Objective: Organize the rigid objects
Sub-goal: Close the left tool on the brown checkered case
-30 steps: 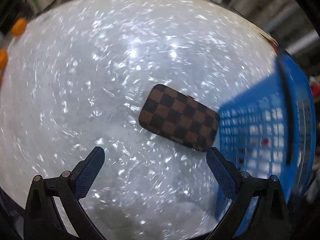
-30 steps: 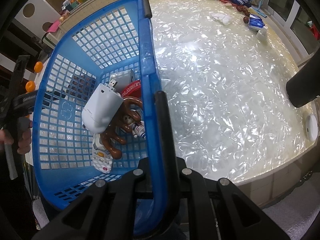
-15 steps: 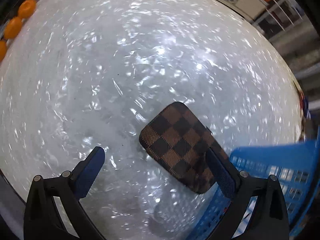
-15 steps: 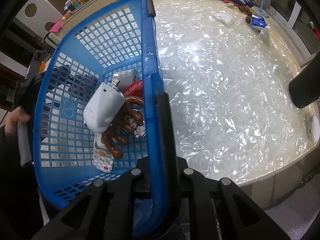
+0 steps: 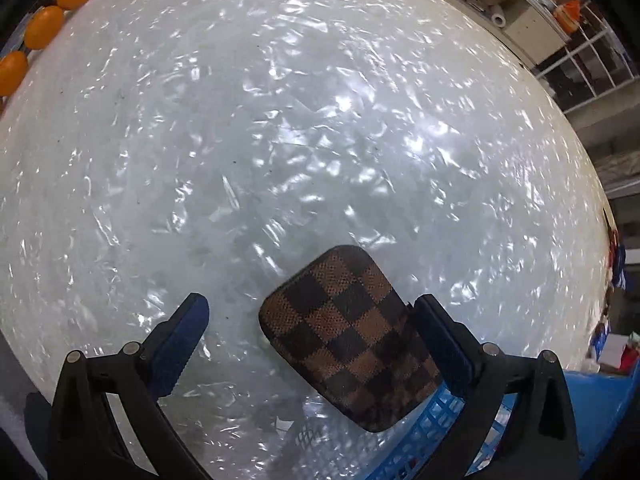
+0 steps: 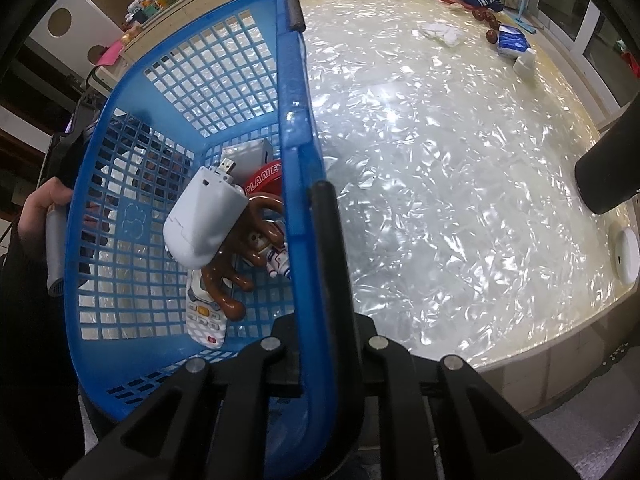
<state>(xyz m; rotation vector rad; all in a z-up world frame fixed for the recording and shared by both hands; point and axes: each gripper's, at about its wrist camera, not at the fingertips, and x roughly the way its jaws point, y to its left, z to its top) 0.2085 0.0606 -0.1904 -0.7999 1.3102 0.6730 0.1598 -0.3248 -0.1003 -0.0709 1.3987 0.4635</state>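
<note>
Work surface: white, pearly, glossy tabletop (image 5: 280, 140), seen in both wrist views.
Left gripper (image 5: 312, 320): black frame with blue ridged pads; it points down at the tabletop with its jaws spread wide, gripping nothing.
Task object: flat rectangular case in brown checkered material with rounded corners (image 5: 352, 336); it lies on the tabletop between the left gripper's two fingers, close against the right-hand pad (image 5: 440, 344) and apart from the left-hand pad (image 5: 180, 344). Whether that pad touches the case cannot be told.
Container: blue plastic lattice basket (image 6: 192, 92); one corner shows at the lower right of the left wrist view, just beside the case.
Right gripper (image 6: 316, 248): jaws closed on the basket's near rim, next to its black handle (image 6: 332, 264).
Basket contents: white plastic device with a USB plug (image 6: 200, 216), brown monkey figure (image 6: 240, 264), small white astronaut figure (image 6: 278, 260), white remote with coloured buttons (image 6: 204, 316), red band marked PLANET (image 6: 262, 178).
Person: a hand (image 6: 40, 208) is visible through and beyond the basket's far wall.
Table edge: orange round fruits (image 5: 44, 26) in a row in the left wrist view.
</note>
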